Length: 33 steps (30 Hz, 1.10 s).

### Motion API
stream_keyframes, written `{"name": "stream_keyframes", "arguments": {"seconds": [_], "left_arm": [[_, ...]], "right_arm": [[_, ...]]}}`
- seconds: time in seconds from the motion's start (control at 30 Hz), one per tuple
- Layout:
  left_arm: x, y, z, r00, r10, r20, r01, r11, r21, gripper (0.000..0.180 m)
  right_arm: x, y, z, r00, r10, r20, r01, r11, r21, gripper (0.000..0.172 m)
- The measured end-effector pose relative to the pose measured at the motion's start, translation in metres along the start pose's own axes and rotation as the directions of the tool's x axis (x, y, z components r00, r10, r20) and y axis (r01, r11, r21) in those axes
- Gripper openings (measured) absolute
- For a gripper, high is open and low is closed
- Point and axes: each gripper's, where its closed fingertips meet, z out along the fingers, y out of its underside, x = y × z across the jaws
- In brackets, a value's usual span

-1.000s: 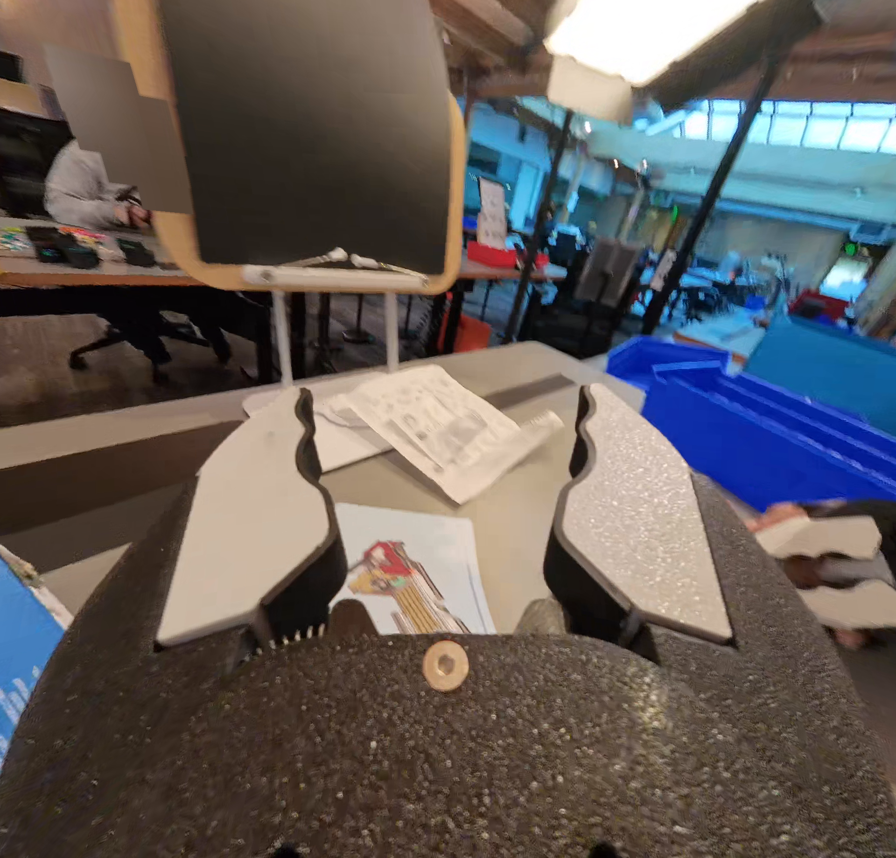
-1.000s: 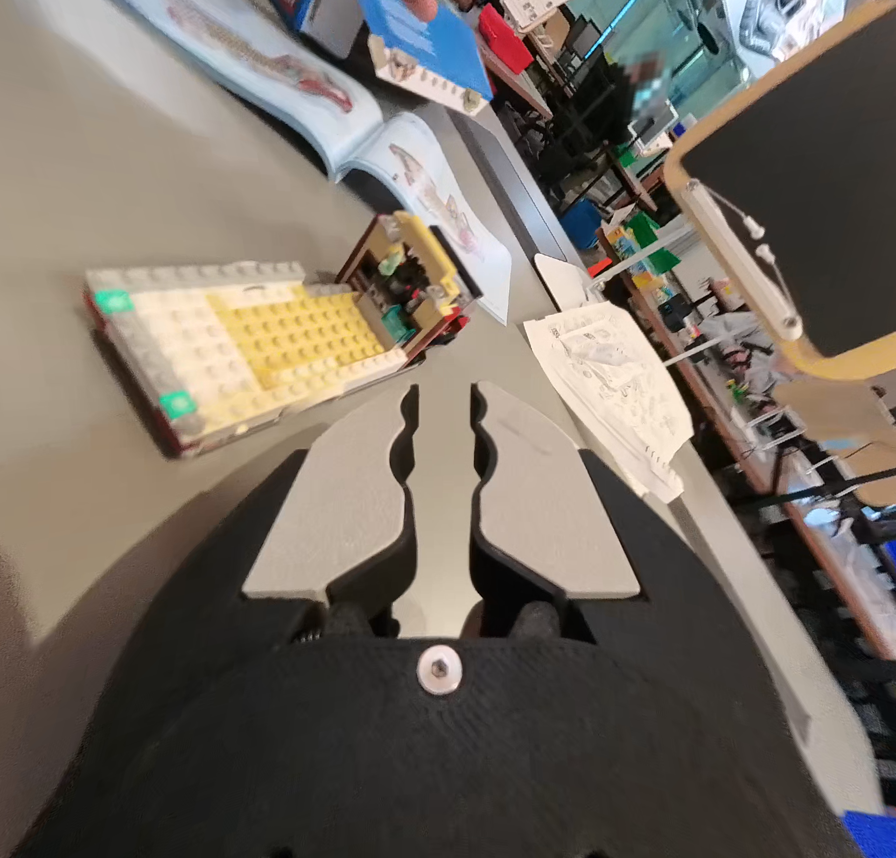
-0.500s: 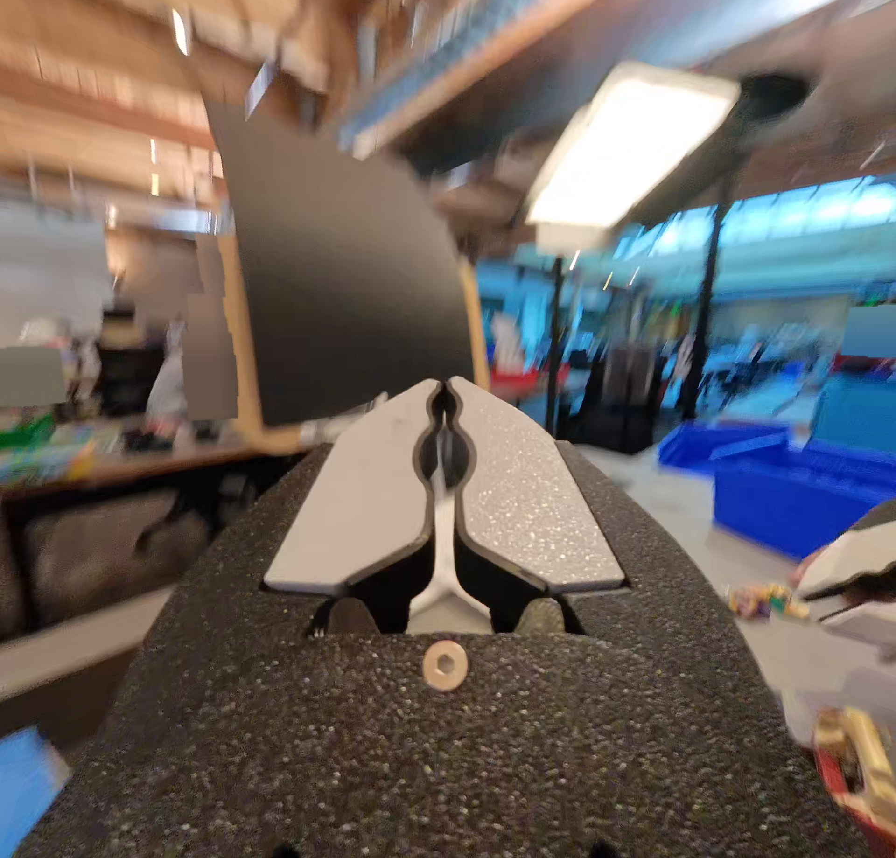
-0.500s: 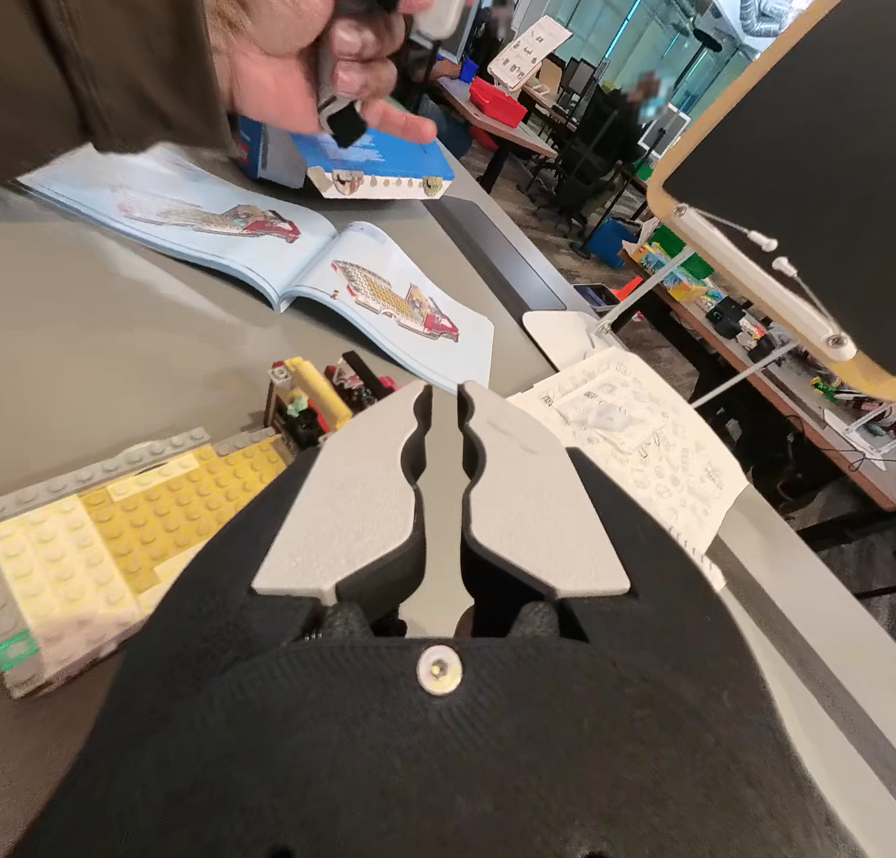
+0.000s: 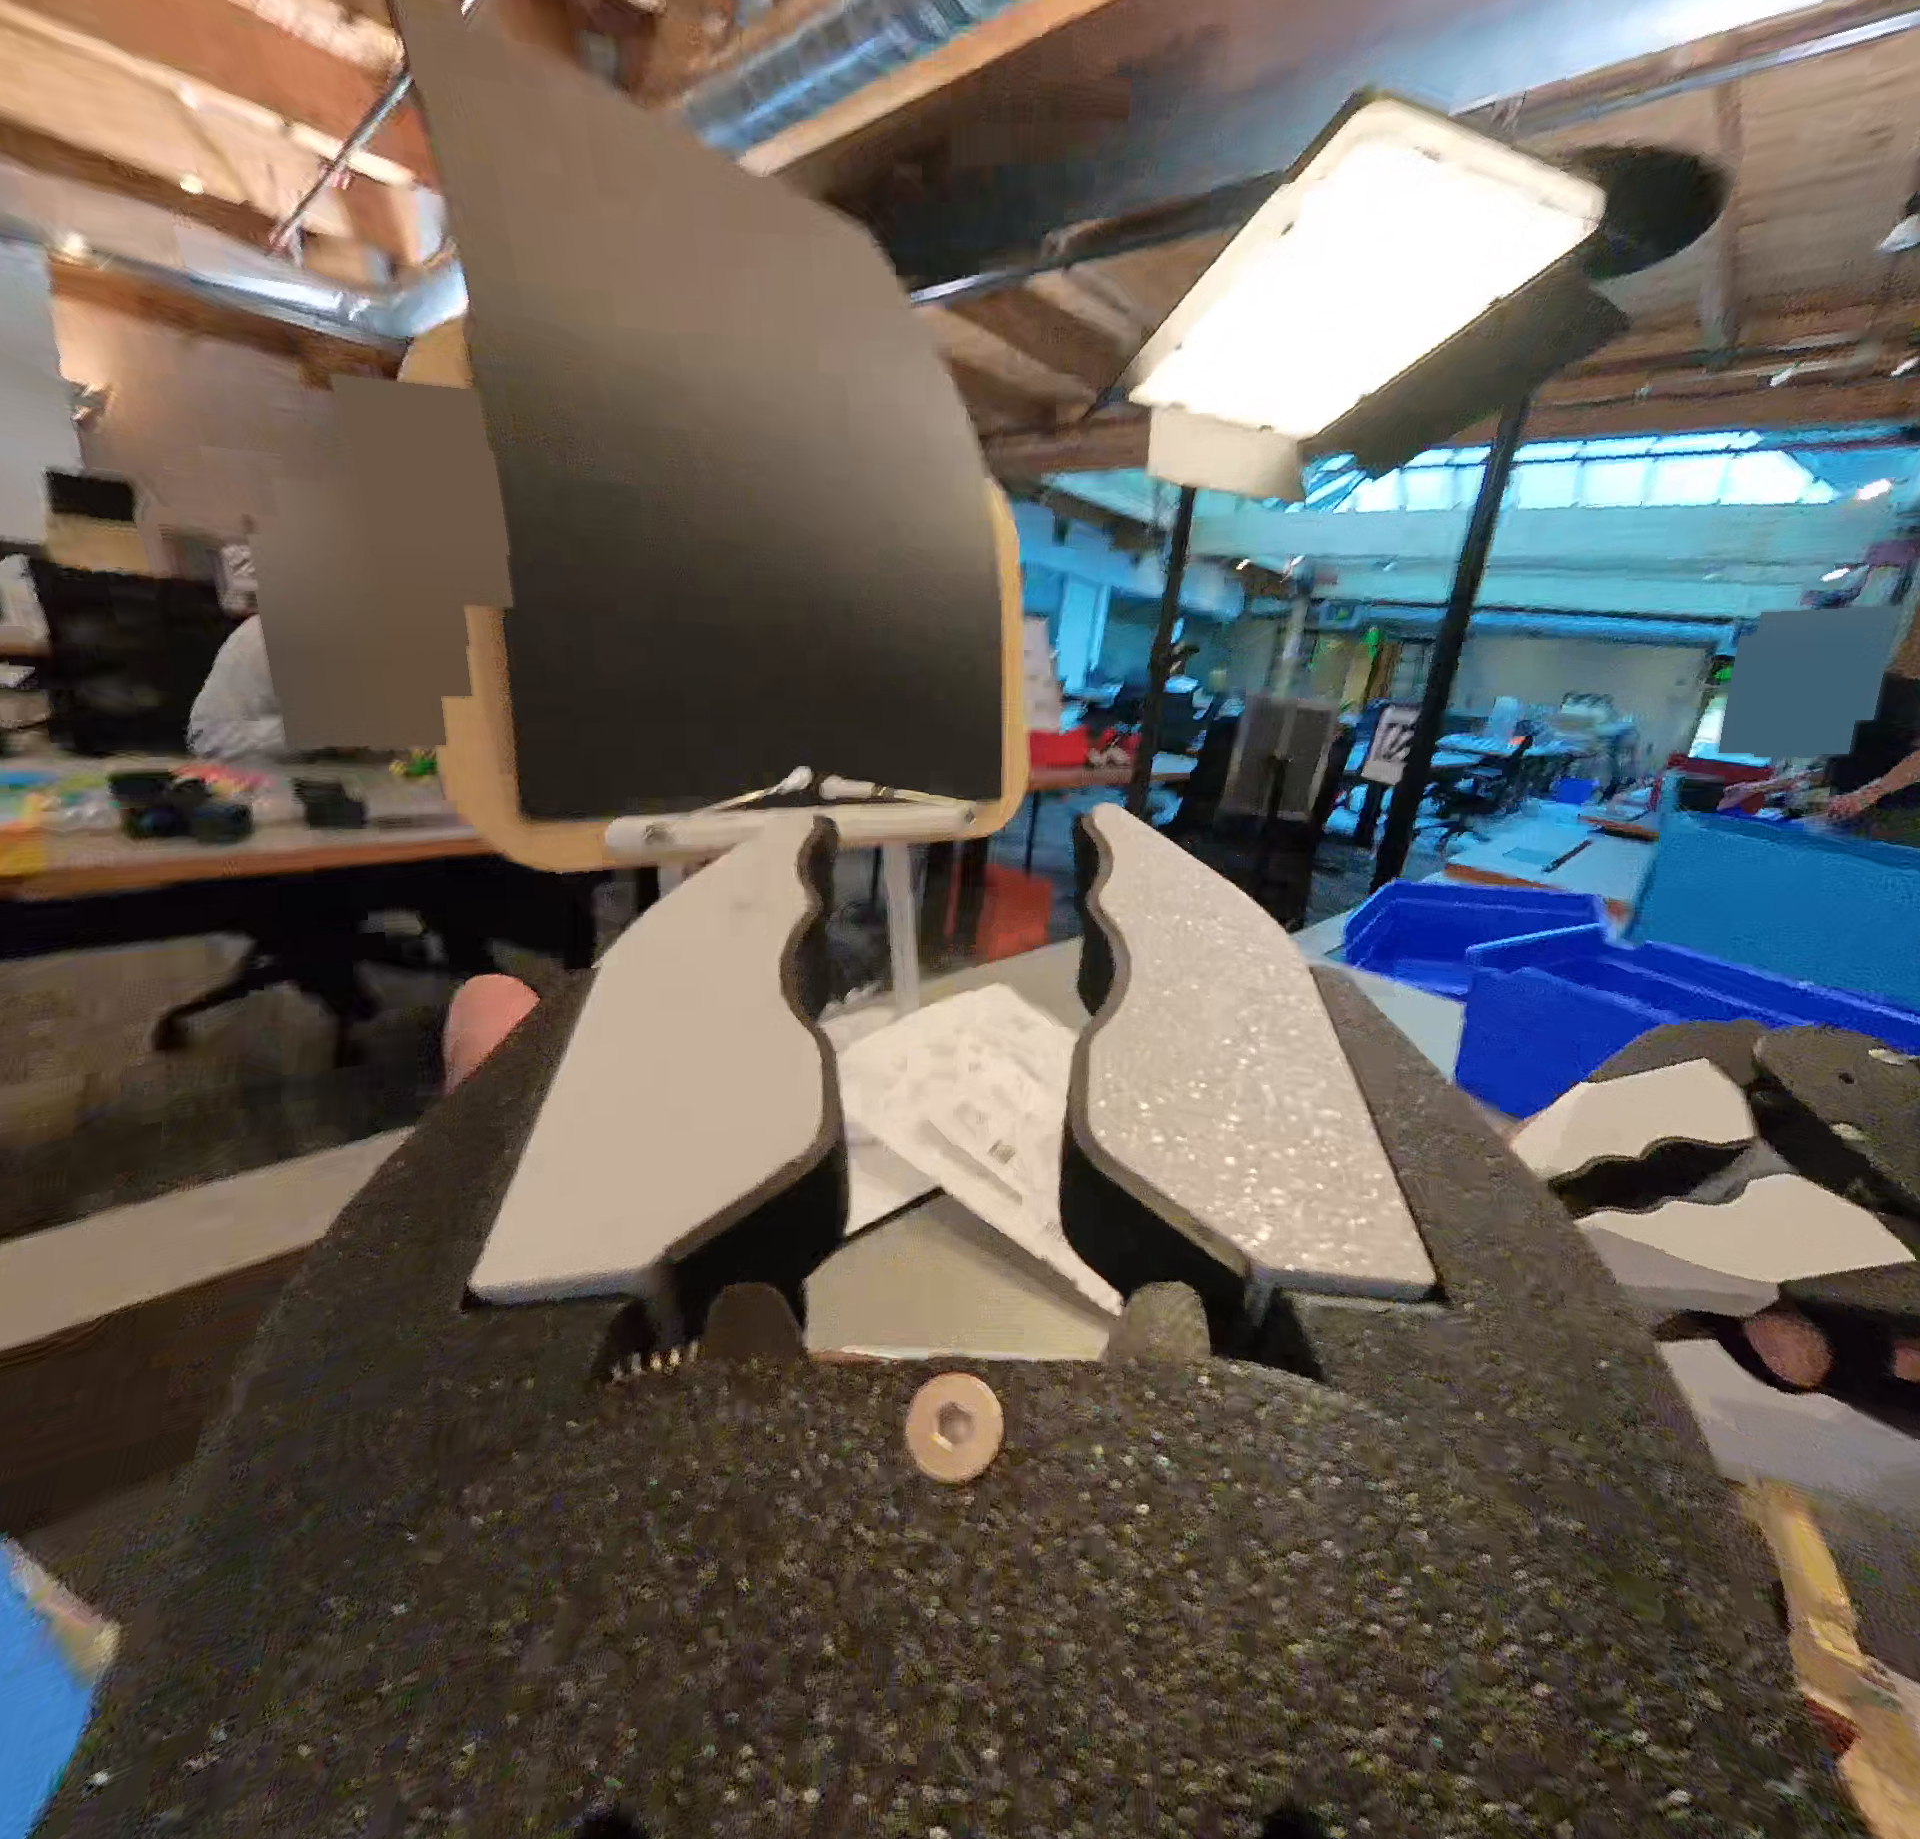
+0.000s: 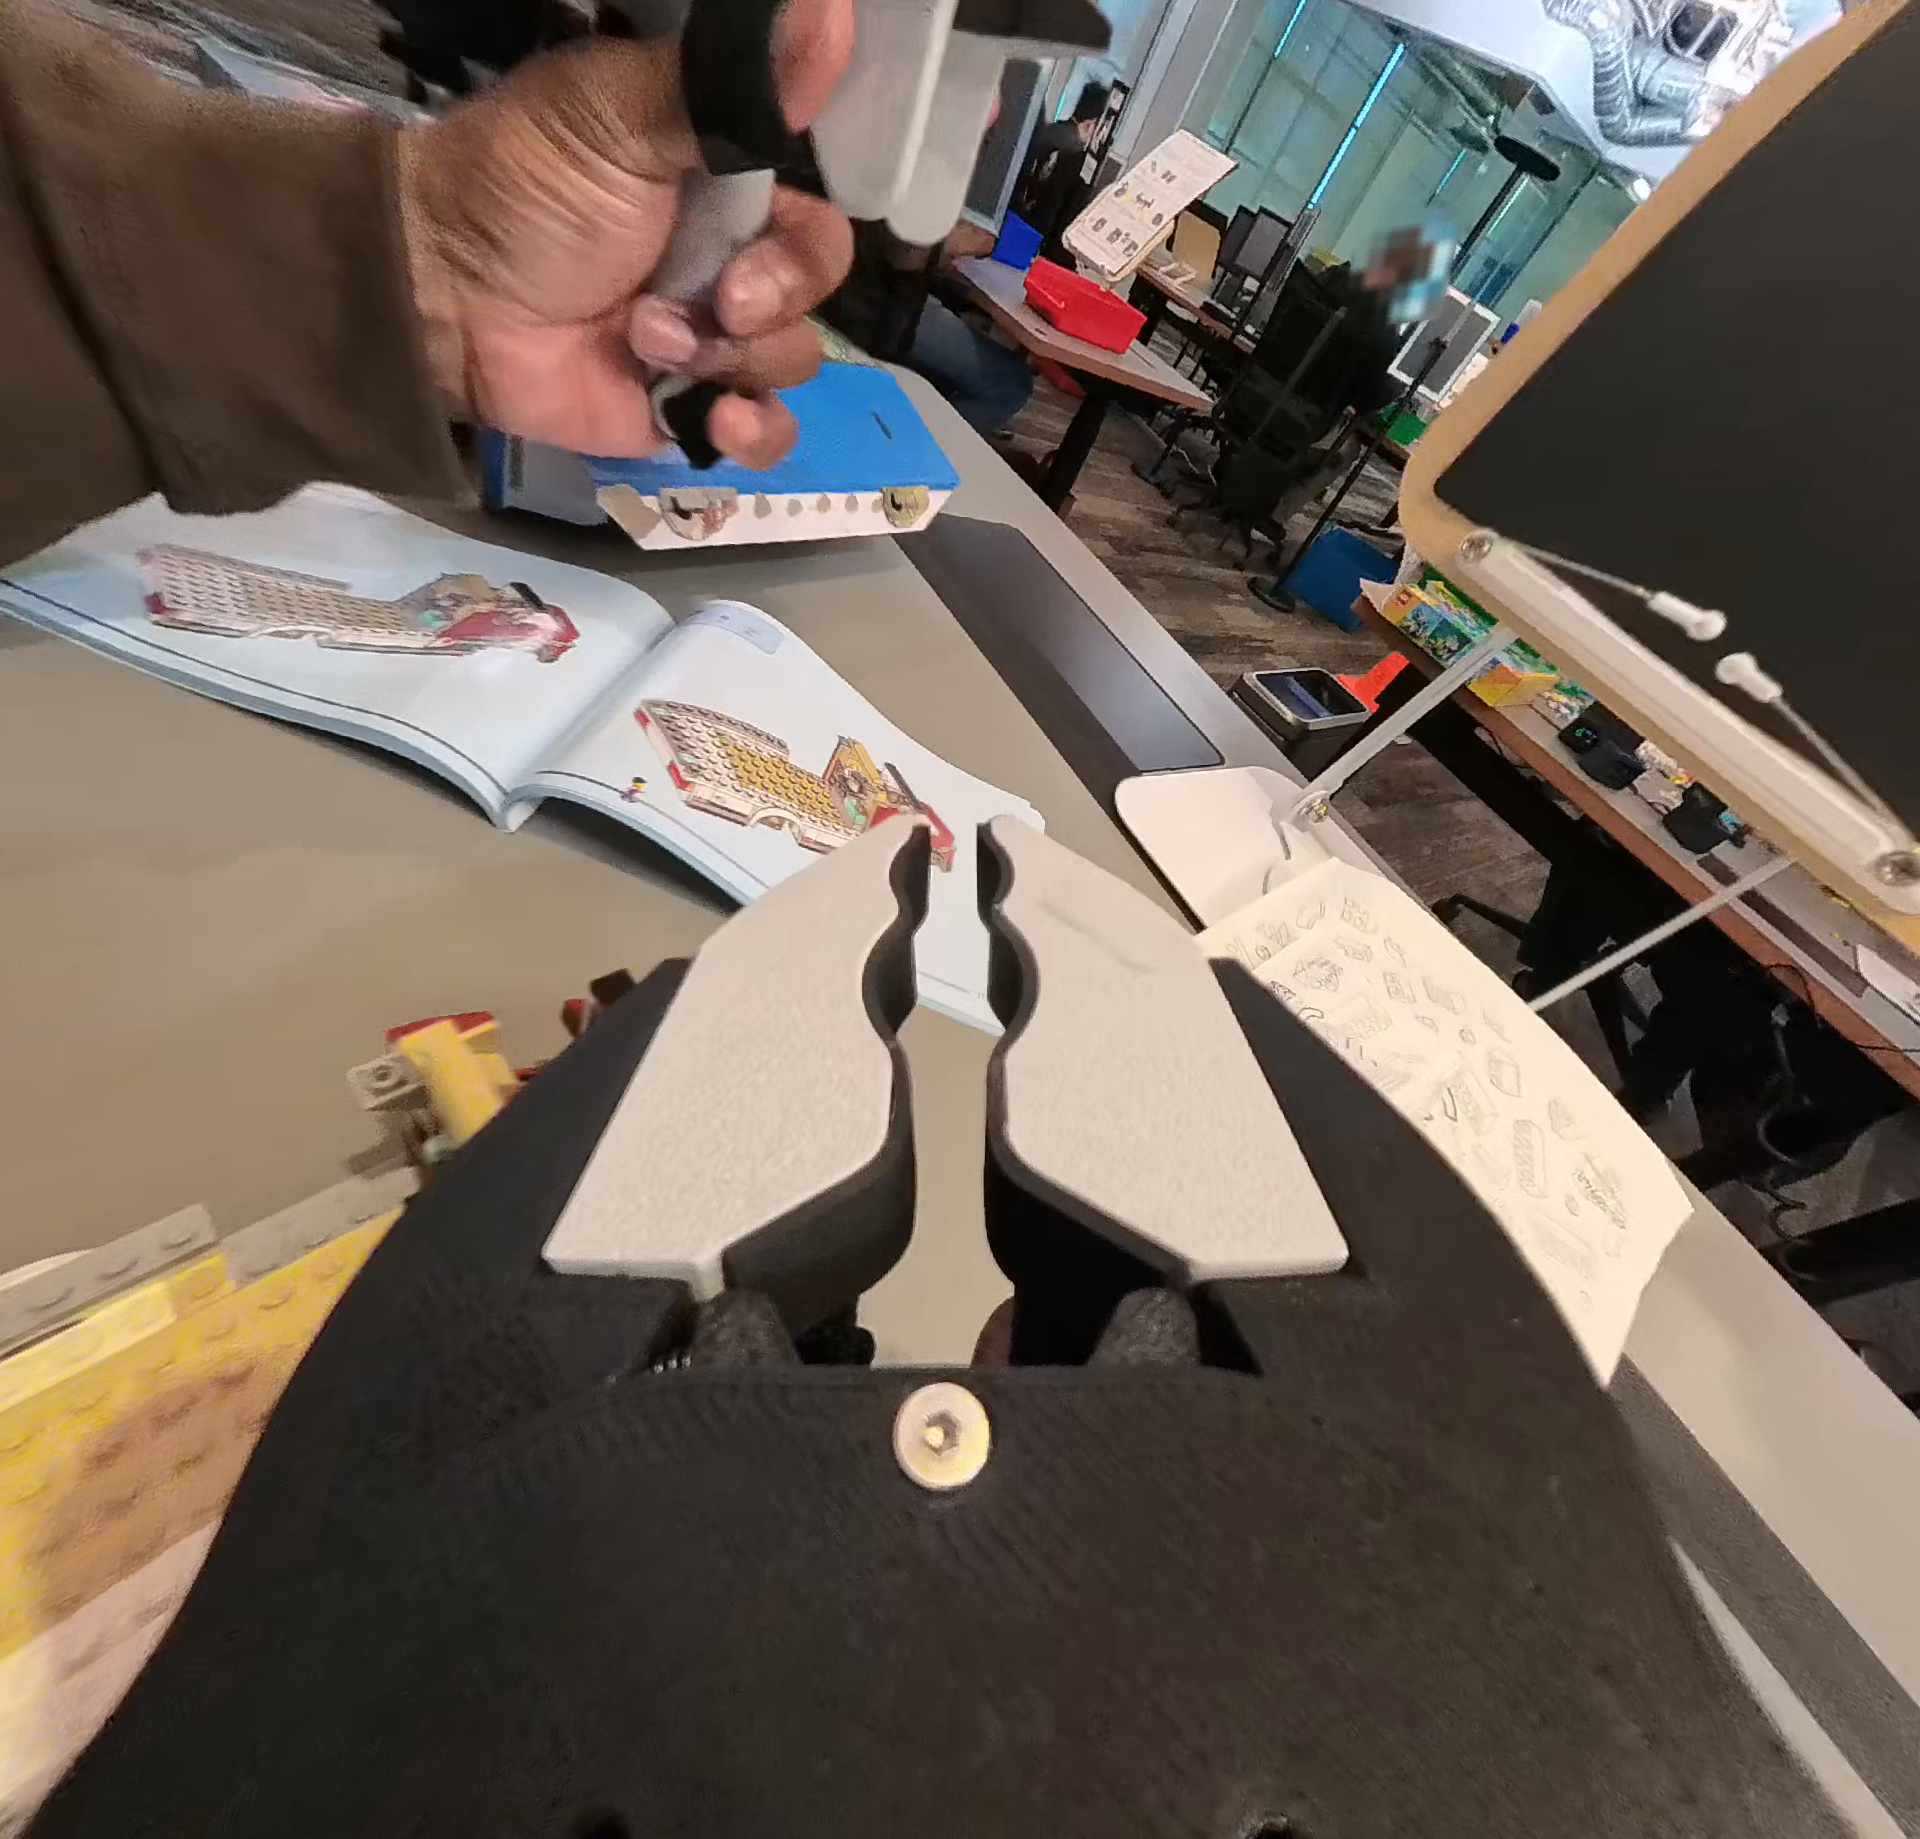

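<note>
Spreading across both views, the flat grey table [image 6: 208,906] carries everything near the grippers. A black panel in a rounded wooden frame on a thin white stand [image 5: 727,542] rises at its far edge, with deep blue plastic bins [image 5: 1662,1000] off to the right.

An open pale-blue instruction booklet with pictures of a brick model [image 6: 416,667] lies flat, and a blue cardboard box [image 6: 862,439] sits behind it. A yellow, grey and white studded brick model [image 6: 125,1322] lies at the lower left of the right wrist view, with a creased white printed paper sheet [image 6: 1455,1062] by the stand's foot.

The left gripper [image 5: 951,854] is raised above the table with its jaws well apart and nothing between them. The sheet shows far below the gap. A hand [image 6: 582,262] grips its handle over the booklet.

The right gripper [image 6: 951,833] hovers just above the booklet's near corner. Its jaws stand close together with a narrow slit between them, holding nothing and touching nothing.

The brick model is cut off by the frame edge and partly hidden behind the right gripper's black body, so its full shape cannot be made out. Motion blur softens the left view's edges, and flat patches cover parts of the background.
</note>
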Motion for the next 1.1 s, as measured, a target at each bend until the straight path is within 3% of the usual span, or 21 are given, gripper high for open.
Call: {"name": "stream_keyframes", "arguments": {"seconds": [0.07, 0.1, 0.17, 0.2, 0.27, 0.4, 0.63, 0.83, 0.93, 1.1], "left_arm": [[-0.021, 0.036, 0.005, 0.993, 0.059, 0.099, -0.031, 0.964, -0.265, 0.094], [-0.027, 0.060, 0.005, 0.990, 0.092, 0.110, -0.036, 0.904, -0.425, 0.117], [-0.030, 0.093, 0.001, 0.982, 0.163, 0.092, -0.074, 0.792, -0.606, 0.132], [-0.025, 0.102, -0.002, 0.984, 0.167, 0.067, -0.084, 0.757, -0.648, 0.129], [0.005, 0.131, -0.008, 0.997, 0.030, -0.075, -0.076, 0.652, -0.754, 0.123], [0.026, 0.174, -0.023, 0.970, 0.091, -0.226, -0.242, 0.463, -0.853, 0.112], [0.060, 0.206, -0.052, 0.924, 0.077, -0.376, -0.383, 0.210, -0.899, 0.093], [0.062, 0.208, -0.065, 0.924, 0.054, -0.378, -0.381, 0.160, -0.911, 0.068], [0.060, 0.212, -0.077, 0.921, 0.051, -0.387, -0.390, 0.112, -0.914, 0.065], [0.061, 0.210, -0.084, 0.917, 0.049, -0.396, -0.399, 0.100, -0.911, 0.061]], "right_arm": [[0.006, 0.009, 0.007, 1.000, 0.028, -0.002, -0.028, 1.000, -0.013, 0.008], [0.009, 0.015, 0.009, 0.999, 0.046, -0.004, -0.046, 0.999, -0.022, 0.008], [0.015, 0.028, 0.013, 0.997, 0.075, -0.019, -0.076, 0.996, -0.046, 0.008], [0.018, 0.035, 0.013, 0.996, 0.091, -0.025, -0.092, 0.994, -0.058, 0.008], [0.022, 0.046, 0.014, 0.993, 0.113, -0.037, -0.116, 0.990, -0.080, 0.007], [0.020, 0.066, 0.017, 0.993, 0.107, -0.044, -0.113, 0.984, -0.139, 0.007], [0.009, 0.073, 0.018, 1.000, 0.008, -0.016, -0.011, 0.982, -0.191, 0.007], [0.002, 0.078, 0.021, 1.000, -0.016, 0.022, 0.020, 0.975, -0.221, 0.010], [0.000, 0.079, 0.021, 0.999, -0.026, 0.028, 0.032, 0.973, -0.229, 0.010], [0.000, 0.080, 0.022, 0.999, -0.027, 0.028, 0.033, 0.972, -0.233, 0.011]]}}
